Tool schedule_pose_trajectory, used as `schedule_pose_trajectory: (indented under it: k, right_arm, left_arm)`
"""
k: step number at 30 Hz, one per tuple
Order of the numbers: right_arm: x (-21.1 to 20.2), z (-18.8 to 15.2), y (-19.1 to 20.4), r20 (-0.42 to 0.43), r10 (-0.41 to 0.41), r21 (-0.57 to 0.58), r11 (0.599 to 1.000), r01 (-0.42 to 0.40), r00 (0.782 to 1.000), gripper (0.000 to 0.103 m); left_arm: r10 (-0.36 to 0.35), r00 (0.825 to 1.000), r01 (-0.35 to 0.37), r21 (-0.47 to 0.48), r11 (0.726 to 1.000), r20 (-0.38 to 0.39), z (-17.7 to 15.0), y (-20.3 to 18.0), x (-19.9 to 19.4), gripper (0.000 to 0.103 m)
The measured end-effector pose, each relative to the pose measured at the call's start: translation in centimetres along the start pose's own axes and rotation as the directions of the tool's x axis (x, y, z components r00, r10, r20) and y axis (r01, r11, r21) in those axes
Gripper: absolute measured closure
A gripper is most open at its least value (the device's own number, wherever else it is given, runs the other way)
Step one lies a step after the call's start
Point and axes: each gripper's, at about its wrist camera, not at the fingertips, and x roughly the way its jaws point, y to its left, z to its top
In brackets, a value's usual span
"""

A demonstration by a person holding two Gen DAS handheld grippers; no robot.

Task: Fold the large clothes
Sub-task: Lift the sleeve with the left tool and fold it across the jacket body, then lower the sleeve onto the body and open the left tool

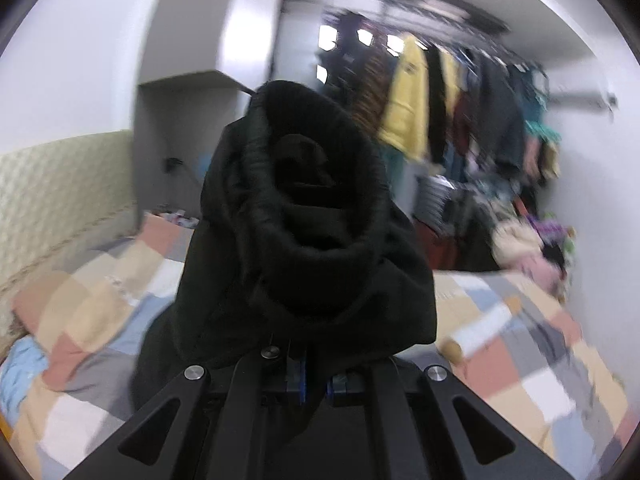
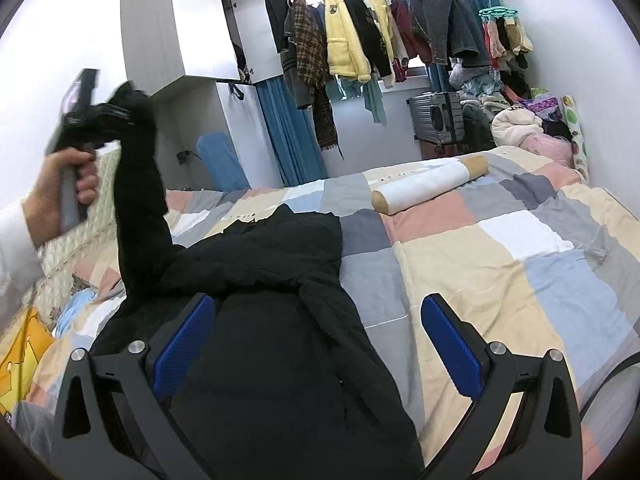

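Lying across the patchwork bedspread [image 2: 500, 240], the black coat [image 2: 280, 340] has its body flat on the bed, while one sleeve [image 2: 138, 184] rises steeply up and to the left, away from the rest. The sleeve's cuff end is clamped in the left gripper [image 2: 116, 114], which a bare hand [image 2: 60, 188] holds up in the air near the padded headboard [image 2: 64, 248]. In the left wrist view, that gripper's [image 1: 306, 378] blue-padded fingers sit pressed together on the dark fabric, and the ribbed cuff [image 1: 316, 184] bunches up right in front of the lens, hiding much of the room behind. The right gripper [image 2: 320, 344] hangs low over the coat's body with its blue pads [image 2: 452, 348] spread wide and nothing between them. A cylindrical bolster pillow [image 2: 432, 184], white with tan ends, lies on the bedspread beyond the coat, well apart from it. At the far end of the room, hanging clothes [image 2: 360, 36] crowd a ceiling rail, and a grey suitcase [image 2: 436, 114] stands below them.
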Motion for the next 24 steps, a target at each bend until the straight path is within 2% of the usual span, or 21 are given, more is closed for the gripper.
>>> schedule_pose_trajectory:
  k: [5, 10, 14, 17, 20, 24]
  right_arm:
    - [0.0, -0.1, -1.4, -0.010, -0.069, -0.025, 0.997, 0.068, 0.998, 0.000]
    - [0.3, 0.1, -3.0, -0.004, -0.056, 0.027, 0.998, 0.056, 0.998, 0.000]
    - [1.1, -0.2, -3.6, -0.028, -0.056, 0.016, 0.998, 0.056, 0.998, 0.000]
    - [1.8, -0.2, -4.3, -0.027, -0.059, 0.033, 0.998, 0.060, 0.998, 0.000]
    - [2.8, -0.1, -5.2, -0.032, -0.053, 0.061, 0.997, 0.055, 0.998, 0.000]
    - [4.3, -0.5, -5.2, -0.056, -0.057, 0.035, 0.998, 0.059, 0.997, 0.000]
  left_arm:
    - [-0.101, 0.991, 0.111, 0.118, 0.987, -0.087, -5.6, -7.6, 3.7, 0.098]
    - [-0.100, 0.978, 0.131, 0.165, 0.977, -0.185, -13.4, -12.9, 8.7, 0.098]
    - [-0.109, 0.959, 0.147, 0.132, 0.980, -0.260, -17.8, -13.8, 12.0, 0.098]
    - [-0.105, 0.935, 0.164, 0.149, 0.975, -0.340, -20.7, -14.0, 14.4, 0.097]
    - [-0.111, 0.925, 0.171, 0.138, 0.976, -0.363, -21.4, -14.1, 15.2, 0.097]
    - [-0.104, 0.927, 0.172, 0.164, 0.971, -0.359, -20.8, -13.5, 14.3, 0.097]
